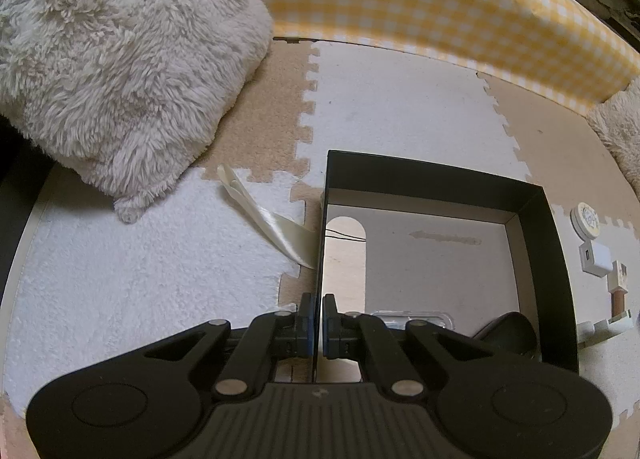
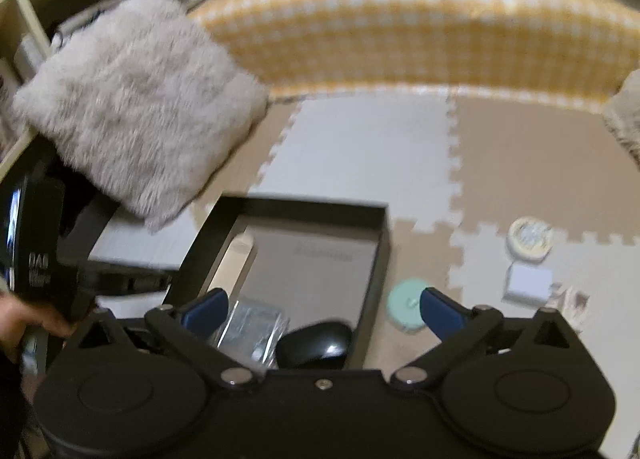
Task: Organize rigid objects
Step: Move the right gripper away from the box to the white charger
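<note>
A black open box (image 1: pixel 556 259) lies on the foam floor mat; it also shows in the right wrist view (image 2: pixel 372 271). My left gripper (image 1: pixel 318 323) is shut on the box's left wall. Inside lie a black mouse (image 1: pixel 508 335) and a clear plastic case (image 1: pixel 416 319), seen again in the right wrist view as the mouse (image 2: pixel 316 343) and case (image 2: pixel 252 327). My right gripper (image 2: pixel 320 307) is open and empty above the box's near right corner. A mint round disc (image 2: pixel 406 307) lies on the mat just right of the box.
A round white tin (image 2: pixel 530 239), a white charger block (image 2: pixel 528 283) and a small figure (image 1: pixel 618 287) lie on the mat to the right. A fluffy cushion (image 1: pixel 120 59) and a yellow checked bolster (image 1: pixel 440 3) stand behind. A cream ribbon (image 1: pixel 272 223) lies left of the box.
</note>
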